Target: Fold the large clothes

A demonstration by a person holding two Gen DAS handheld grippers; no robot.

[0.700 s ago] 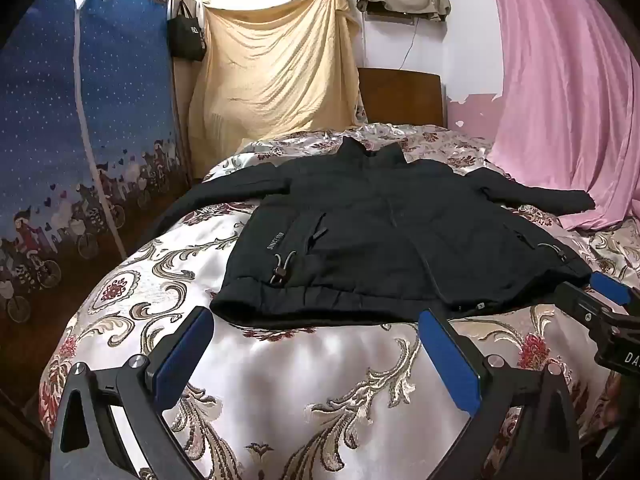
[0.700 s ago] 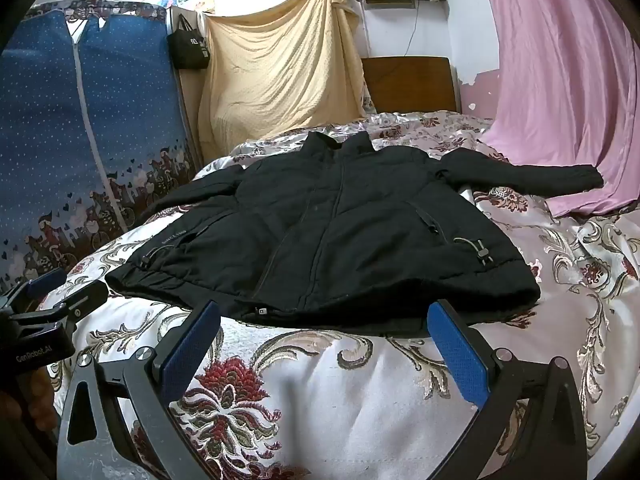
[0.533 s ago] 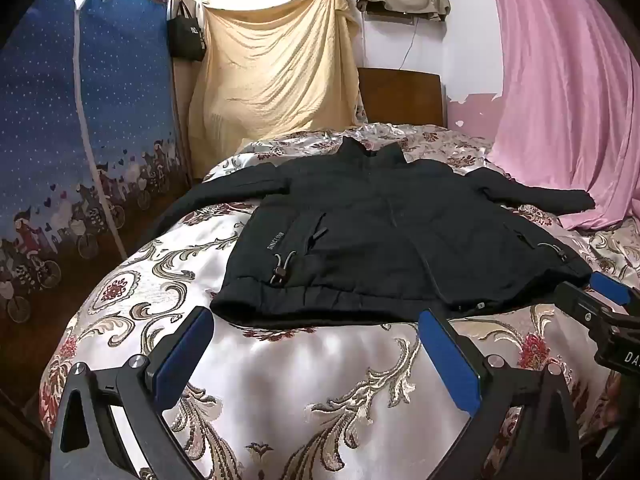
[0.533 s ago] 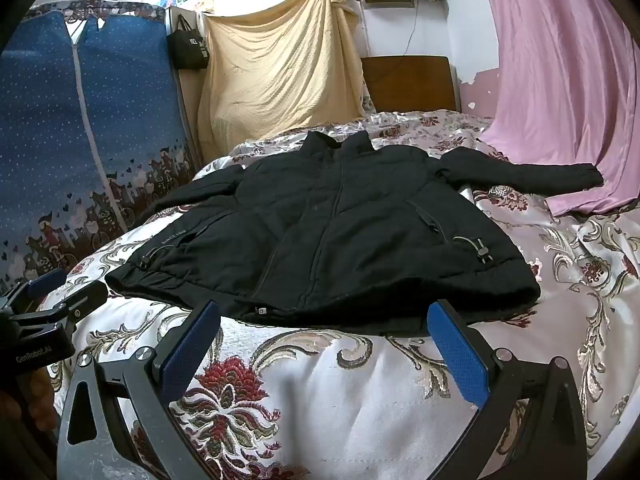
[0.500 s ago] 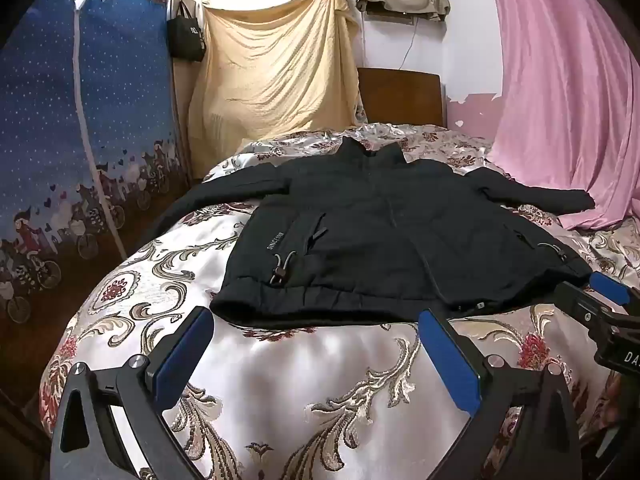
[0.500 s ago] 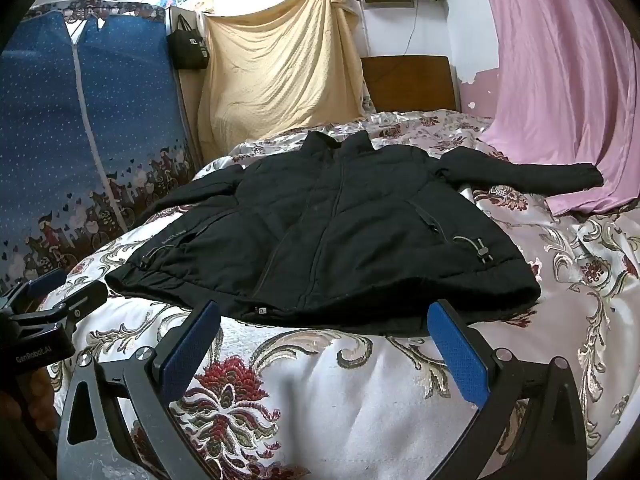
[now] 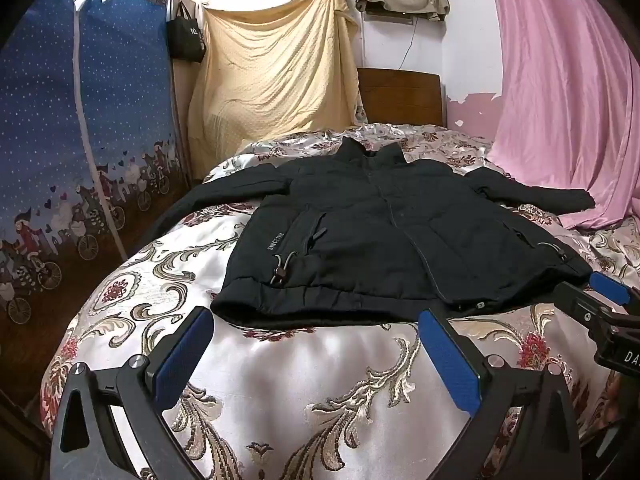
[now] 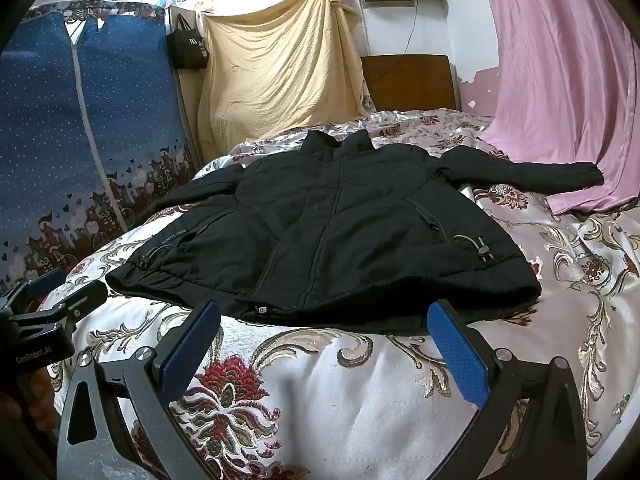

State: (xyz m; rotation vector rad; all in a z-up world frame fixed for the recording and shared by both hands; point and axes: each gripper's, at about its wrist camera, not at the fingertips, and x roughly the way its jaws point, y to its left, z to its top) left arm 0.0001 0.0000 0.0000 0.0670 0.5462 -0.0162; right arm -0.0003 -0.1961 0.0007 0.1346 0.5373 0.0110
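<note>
A black padded jacket (image 7: 384, 232) lies flat and face up on the bed, collar at the far end, both sleeves spread out to the sides, hem nearest me. It also shows in the right wrist view (image 8: 340, 236). My left gripper (image 7: 316, 332) is open and empty, hovering just short of the hem's left half. My right gripper (image 8: 324, 324) is open and empty, just short of the hem's right half. Each gripper shows at the edge of the other's view: the right gripper (image 7: 600, 300) and the left gripper (image 8: 52, 292).
The bed has a shiny floral bedspread (image 7: 304, 384). A blue fabric wardrobe (image 7: 80, 140) stands at the left. A pink curtain (image 7: 560, 92) hangs at the right, its end lying on the bed. A yellow sheet (image 7: 272, 68) and wooden headboard (image 7: 400, 96) are behind.
</note>
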